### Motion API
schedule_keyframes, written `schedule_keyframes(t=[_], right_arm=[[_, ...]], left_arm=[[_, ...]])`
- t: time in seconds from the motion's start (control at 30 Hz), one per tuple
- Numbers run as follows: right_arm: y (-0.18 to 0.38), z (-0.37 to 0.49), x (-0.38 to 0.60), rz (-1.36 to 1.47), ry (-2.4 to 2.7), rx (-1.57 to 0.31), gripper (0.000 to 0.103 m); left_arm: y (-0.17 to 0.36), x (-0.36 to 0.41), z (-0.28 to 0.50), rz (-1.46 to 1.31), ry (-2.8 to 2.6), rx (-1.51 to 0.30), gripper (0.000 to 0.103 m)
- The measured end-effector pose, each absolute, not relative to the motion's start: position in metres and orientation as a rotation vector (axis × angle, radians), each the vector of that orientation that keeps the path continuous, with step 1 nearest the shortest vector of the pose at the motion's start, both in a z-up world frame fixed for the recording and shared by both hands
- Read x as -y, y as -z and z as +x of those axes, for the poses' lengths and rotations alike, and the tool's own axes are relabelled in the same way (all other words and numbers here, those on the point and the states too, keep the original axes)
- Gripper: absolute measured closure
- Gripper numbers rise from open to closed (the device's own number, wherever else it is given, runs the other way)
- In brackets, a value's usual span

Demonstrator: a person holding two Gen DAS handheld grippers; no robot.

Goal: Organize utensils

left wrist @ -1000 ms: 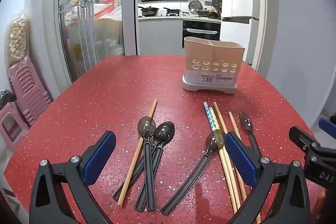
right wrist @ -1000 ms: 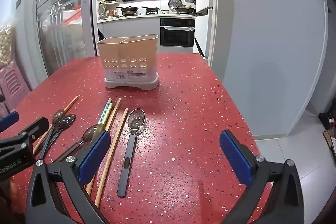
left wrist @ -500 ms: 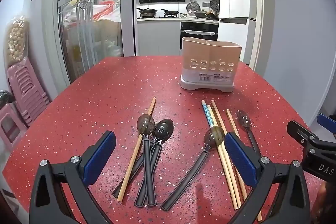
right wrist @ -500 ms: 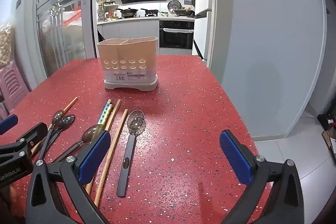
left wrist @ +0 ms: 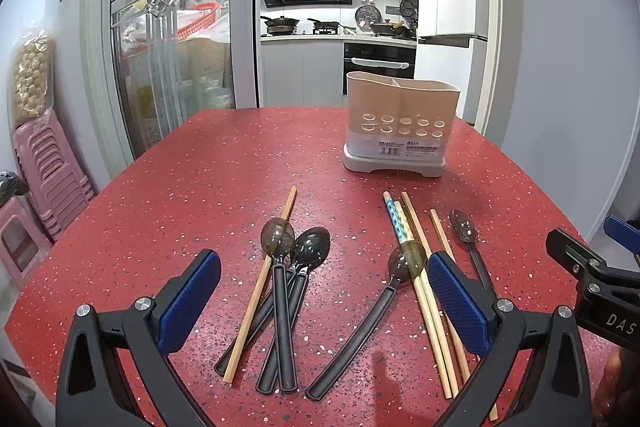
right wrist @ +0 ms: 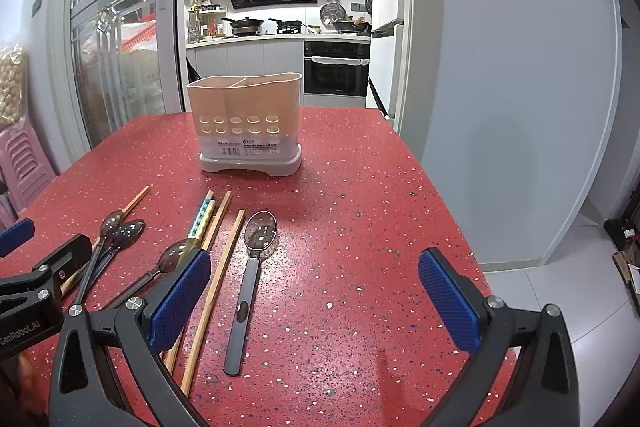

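Hovering: you hold both grippers above the desk (left wrist: 168, 195), nothing gripped.
Left gripper (left wrist: 324, 303): spread wide over three spoons (left wrist: 296, 255).
Right gripper (right wrist: 316, 291): wide open, empty.
Holder (right wrist: 246, 119): upright at the far side.
Chopsticks (right wrist: 212, 227): lying flat, between holder and grippers.

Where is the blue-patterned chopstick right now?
The blue-patterned chopstick lies on the red table, leftmost in the chopstick bundle, in front of the utensil holder.

The utensil holder's (left wrist: 400, 115) inside is hidden, and its label (right wrist: 248, 145) print is too small to read
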State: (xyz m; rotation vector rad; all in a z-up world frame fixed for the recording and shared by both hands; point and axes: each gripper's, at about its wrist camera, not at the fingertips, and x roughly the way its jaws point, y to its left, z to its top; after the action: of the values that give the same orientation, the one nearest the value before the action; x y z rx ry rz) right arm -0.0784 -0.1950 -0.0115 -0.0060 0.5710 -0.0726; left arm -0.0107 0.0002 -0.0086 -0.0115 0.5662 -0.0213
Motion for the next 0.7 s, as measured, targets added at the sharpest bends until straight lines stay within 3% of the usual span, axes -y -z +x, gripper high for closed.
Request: schedule_keyframes(t=[0.7], right_arm=[[0.0094, -0.0813, 0.1951, -0.005, 0.075, -0.565, 0.0]], left_arm=[[0.0091, -0.0007, -0.0105, -0.011, 0.026, -0.57, 0.0]])
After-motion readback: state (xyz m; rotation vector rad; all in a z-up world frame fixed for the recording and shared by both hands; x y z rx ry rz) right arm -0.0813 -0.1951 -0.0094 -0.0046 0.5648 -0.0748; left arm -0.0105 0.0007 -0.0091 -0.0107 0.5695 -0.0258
